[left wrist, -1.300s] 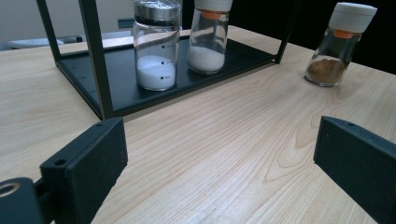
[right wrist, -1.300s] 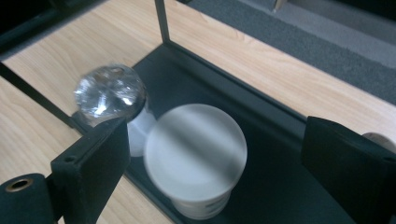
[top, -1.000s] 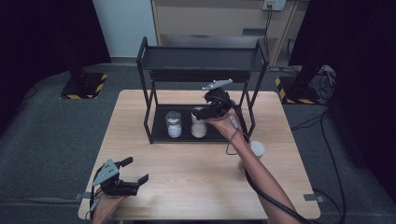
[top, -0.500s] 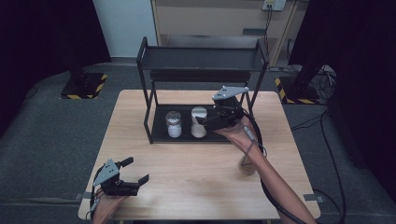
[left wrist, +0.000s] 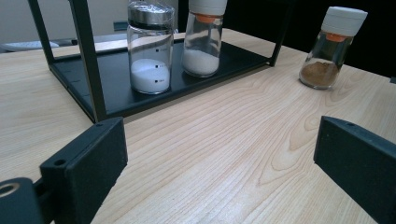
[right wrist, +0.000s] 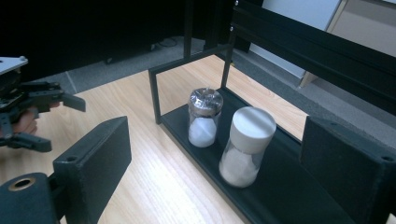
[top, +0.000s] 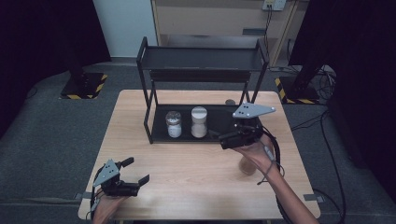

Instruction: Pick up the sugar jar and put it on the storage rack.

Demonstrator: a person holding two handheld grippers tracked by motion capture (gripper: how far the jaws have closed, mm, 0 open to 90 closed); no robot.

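A second ago the right claw (top: 223, 140) was reaching in under the black rack (top: 201, 58), closed around the white-capped jar (top: 199, 122); now that jar stands by itself on the rack's bottom tray, just beside the silver-lidded jar (top: 173, 124), and the claw has backed out to the tray's front right corner with its jaws apart and nothing between them. The right gripper view bears this out: both jars sit upright on the tray, the white-capped one nearer, and the two black jaws stand wide on either side. So the placing of that jar looks done, and the hand seems free for the next one. The likely candidate is the third jar (left wrist: 332, 47), with brown powder and a white cap over an orange collar, which stands on the bare table (top: 187, 163) outside the rack; in the high view it is a blur half hidden under the right hand. The left claw (top: 136, 172) has not stirred from the near left corner of the table, jaws open and empty, well apart from all three jars. If the aim is to fill the tray, two jars are in and one seems left.
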